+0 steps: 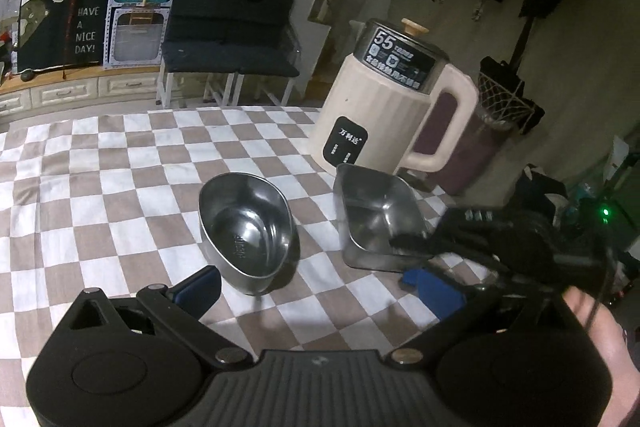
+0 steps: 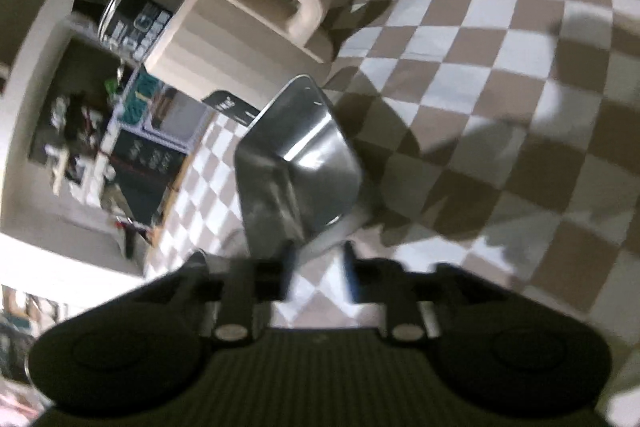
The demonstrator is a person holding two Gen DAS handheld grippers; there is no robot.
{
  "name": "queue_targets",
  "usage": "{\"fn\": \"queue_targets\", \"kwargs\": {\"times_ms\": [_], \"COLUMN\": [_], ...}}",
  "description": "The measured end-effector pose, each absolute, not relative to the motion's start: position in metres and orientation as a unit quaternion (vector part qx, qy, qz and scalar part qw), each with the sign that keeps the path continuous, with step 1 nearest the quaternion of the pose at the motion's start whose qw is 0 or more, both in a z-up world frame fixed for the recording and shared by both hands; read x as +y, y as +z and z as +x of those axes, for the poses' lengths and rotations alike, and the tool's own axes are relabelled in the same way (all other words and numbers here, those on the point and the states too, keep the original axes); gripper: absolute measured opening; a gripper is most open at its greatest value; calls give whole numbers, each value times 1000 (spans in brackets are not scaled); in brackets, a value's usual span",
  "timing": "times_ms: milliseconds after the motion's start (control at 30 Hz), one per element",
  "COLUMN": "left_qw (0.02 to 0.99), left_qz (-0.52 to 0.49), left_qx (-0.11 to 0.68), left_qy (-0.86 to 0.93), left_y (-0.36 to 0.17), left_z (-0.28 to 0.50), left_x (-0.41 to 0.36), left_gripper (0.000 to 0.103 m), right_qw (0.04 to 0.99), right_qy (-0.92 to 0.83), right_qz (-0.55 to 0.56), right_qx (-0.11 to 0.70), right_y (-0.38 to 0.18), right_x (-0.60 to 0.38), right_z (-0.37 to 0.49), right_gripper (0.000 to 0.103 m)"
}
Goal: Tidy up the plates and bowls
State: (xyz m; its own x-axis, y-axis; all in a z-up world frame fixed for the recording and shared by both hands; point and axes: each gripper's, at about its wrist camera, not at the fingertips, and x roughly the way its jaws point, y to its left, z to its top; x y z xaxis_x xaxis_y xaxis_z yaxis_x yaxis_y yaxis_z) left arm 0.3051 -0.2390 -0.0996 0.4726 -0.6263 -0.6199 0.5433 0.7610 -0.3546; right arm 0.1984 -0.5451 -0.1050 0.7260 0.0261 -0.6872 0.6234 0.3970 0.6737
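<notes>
Left wrist view: my left claw [image 1: 308, 285] hangs spread before the oval bowl [image 1: 248, 231] mid-table, while my right claw [image 1: 412, 241] pinches the square bowl's [image 1: 376, 217] near rim beside the kettle [image 1: 384, 103], probably for stacking.

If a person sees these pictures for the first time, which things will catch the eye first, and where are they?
The cream electric kettle stands tall at the far right of the checkered tablecloth. In front of it lie two shiny steel dishes side by side: an oval bowl on the left and a square bowl on the right. The right gripper grips the square bowl's near rim, while the left gripper is open near the oval bowl.
</notes>
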Motion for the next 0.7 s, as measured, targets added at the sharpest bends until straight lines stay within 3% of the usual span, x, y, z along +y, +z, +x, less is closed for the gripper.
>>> {"fn": "queue_targets", "kwargs": {"times_ms": [167,267,400,467,533,700], "left_qw": [857,856,857,859,859,859], "left_qz": [-54,-57,-57,-59,-61,-65], "left_qx": [389,395,398,398,397,394], "left_qy": [-335,-328,-321,-318,-316,-321], "left_y": [-105,-110,-113,-114,-114,-112], "left_z": [311,315,320,322,323,322], "left_x": [-228,-222,-217,-217,-218,-226], "left_gripper": [103,103,103,103,103,103], "right_qw": [769,768,774,782,795,813], "right_qy": [-216,-227,-228,-227,-228,-232], "right_qz": [515,503,487,472,448,410], "right_qx": [310,326,333,336,339,344], "right_y": [-111,-117,-115,-112,-106,-99], "right_x": [-536,-532,-532,-533,-536,-547], "right_z": [215,223,225,225,224,214], "right_gripper": [50,43,40,34,21,6]}}
